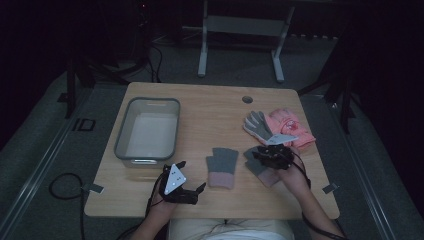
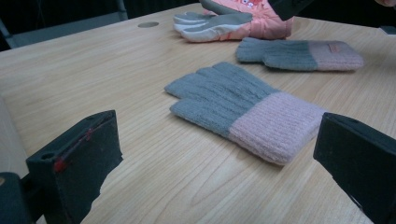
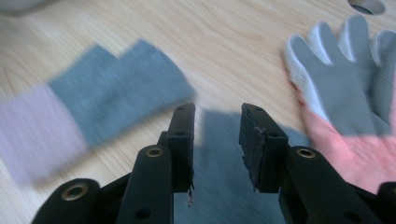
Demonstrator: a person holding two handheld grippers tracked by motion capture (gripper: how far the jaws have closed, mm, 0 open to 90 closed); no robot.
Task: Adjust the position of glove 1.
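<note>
Right gripper (image 1: pixel 267 156) hovered over far grey-and-pink knit glove (image 2: pixel 299 53), jaws apart, ready to grab. Left gripper (image 1: pixel 187 177) waited near, jaws wide apart, holding nothing. Grey plastic bin (image 1: pixel 120 137) sat left, likely for gloves.

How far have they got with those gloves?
Barely begun, it seems. The grey tub looks empty. All the gloves lie on the table. The right tongs hover, open, over one grey-and-pink knitted glove; the left tongs wait open near its twin. The pink padded gloves lie untouched.

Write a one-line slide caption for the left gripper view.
Open left gripper faces a grey and pink knitted glove lying flat on the wooden table.
</note>
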